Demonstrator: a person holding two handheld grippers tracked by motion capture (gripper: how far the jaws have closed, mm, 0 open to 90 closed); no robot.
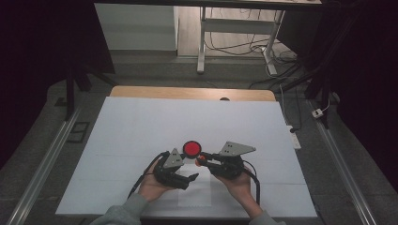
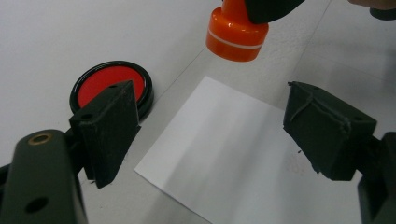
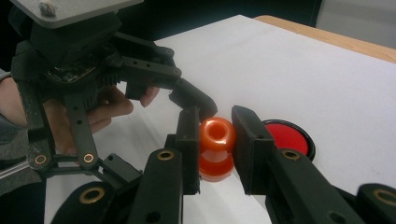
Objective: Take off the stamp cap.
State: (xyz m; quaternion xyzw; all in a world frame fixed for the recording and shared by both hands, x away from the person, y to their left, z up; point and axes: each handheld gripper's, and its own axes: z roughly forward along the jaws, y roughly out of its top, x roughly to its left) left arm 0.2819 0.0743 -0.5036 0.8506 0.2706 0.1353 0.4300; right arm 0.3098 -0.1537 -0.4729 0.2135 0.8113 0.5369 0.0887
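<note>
An orange stamp (image 3: 217,147) with a knob handle hangs just above the table, with my right gripper (image 3: 217,135) shut on its handle. In the high view that right gripper (image 1: 201,160) points left, close to a round red ink pad (image 1: 191,148) in a black case. A small white paper (image 2: 224,154) lies on the table below my left gripper (image 2: 219,135), which is open with nothing between its fingers (image 2: 109,130). The stamp (image 2: 237,32) hovers beyond the paper's far corner. My left gripper (image 1: 188,179) is at the near middle of the table.
A large white sheet (image 1: 141,126) covers most of the wooden table (image 1: 187,92). The ink pad (image 2: 109,84) sits just left of the paper's far edge. Desk legs and cables (image 1: 244,47) stand on the floor beyond the table.
</note>
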